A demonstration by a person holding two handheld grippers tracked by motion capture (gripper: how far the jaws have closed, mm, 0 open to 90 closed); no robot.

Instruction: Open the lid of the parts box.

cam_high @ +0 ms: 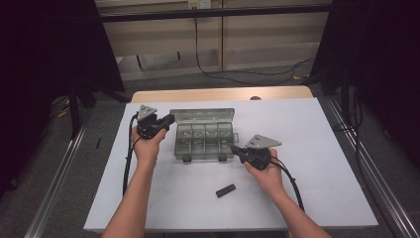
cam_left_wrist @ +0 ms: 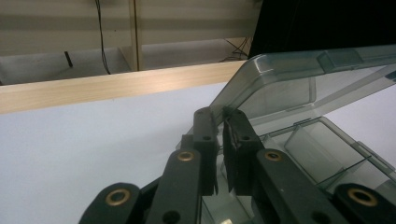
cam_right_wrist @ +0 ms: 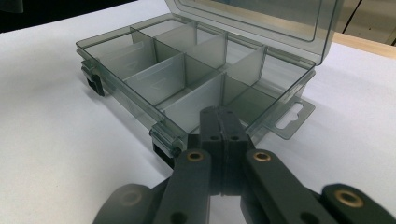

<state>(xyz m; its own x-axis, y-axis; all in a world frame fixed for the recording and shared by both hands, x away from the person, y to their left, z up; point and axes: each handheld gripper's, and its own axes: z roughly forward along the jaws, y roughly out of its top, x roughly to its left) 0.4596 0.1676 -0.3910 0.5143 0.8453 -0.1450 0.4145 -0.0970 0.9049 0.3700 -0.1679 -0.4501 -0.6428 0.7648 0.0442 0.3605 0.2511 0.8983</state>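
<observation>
A smoky clear compartment box [cam_high: 203, 141] lies open mid-table, its lid [cam_high: 202, 115] standing up at the back and its compartments empty. At the lid's left end my left gripper [cam_high: 168, 120] is held level. In the left gripper view its jaws [cam_left_wrist: 220, 119] stand almost together, pinching the lid's [cam_left_wrist: 289, 84] side edge in a thin gap. My right gripper [cam_high: 233, 148] sits at the box's front right corner. Its jaws [cam_right_wrist: 219, 114] are shut with nothing between them, tips close against the front wall of the box [cam_right_wrist: 140, 60] near the hang tab [cam_right_wrist: 292, 116].
A small black bar [cam_high: 226, 190] lies on the white table sheet [cam_high: 307, 148] in front of the box, between my forearms. A wooden table edge [cam_high: 218, 94] runs along the back. Cables cross the floor beyond, and dark frames stand at both sides.
</observation>
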